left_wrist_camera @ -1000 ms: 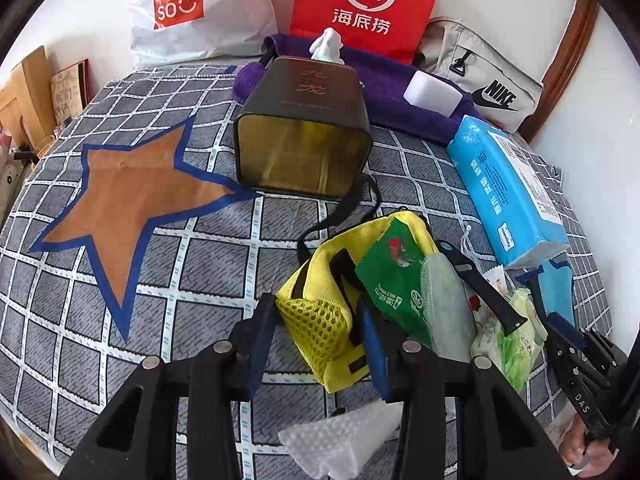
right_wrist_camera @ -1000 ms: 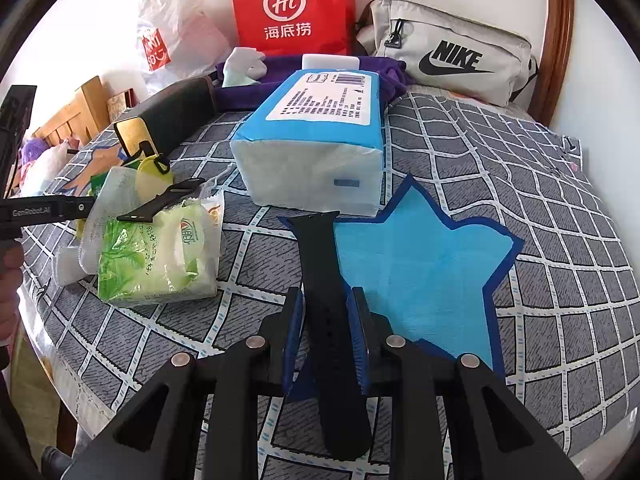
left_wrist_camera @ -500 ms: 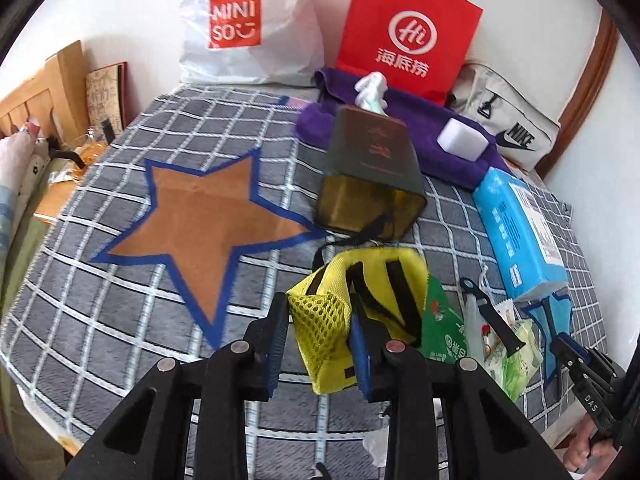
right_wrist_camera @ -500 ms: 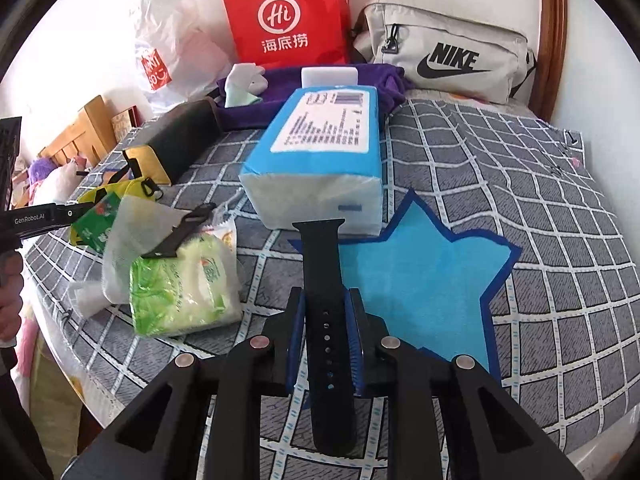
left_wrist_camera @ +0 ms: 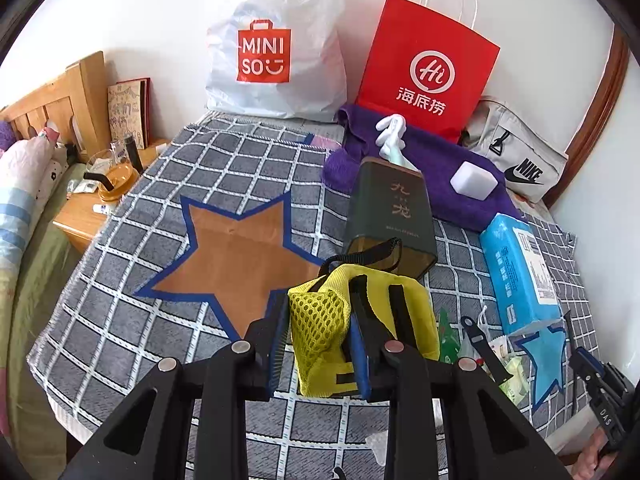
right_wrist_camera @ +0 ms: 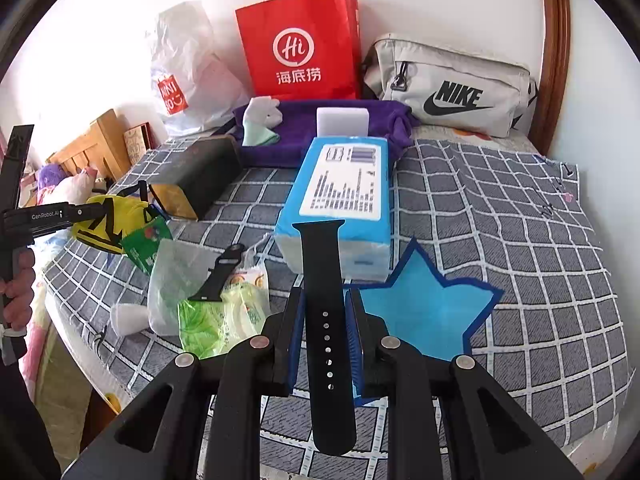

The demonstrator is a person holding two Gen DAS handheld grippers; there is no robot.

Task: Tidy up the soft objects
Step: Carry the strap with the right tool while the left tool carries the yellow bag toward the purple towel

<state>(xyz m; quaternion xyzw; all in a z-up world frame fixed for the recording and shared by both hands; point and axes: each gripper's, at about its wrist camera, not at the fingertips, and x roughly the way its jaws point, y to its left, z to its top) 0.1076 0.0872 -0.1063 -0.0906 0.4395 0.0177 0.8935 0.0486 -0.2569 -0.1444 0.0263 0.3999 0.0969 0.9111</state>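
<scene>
Both my grippers have lifted: left gripper (left_wrist_camera: pixel 316 344) clamps one yellow mesh bag (left_wrist_camera: pixel 360 320), right gripper (right_wrist_camera: pixel 325 336) one black strap (right_wrist_camera: pixel 326 320); a second strap (right_wrist_camera: pixel 218 276) seemingly lies on the packets.

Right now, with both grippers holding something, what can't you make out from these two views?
- Left wrist view: lower part of the yellow mesh pouch, hidden behind the left gripper.
- Right wrist view: front end of the blue tissue pack, partly covered by the black watch strap in the right gripper.
- Either view: what the red paper bag holds.

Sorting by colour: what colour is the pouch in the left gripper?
Yellow pouch with black straps; left wrist view.
</scene>
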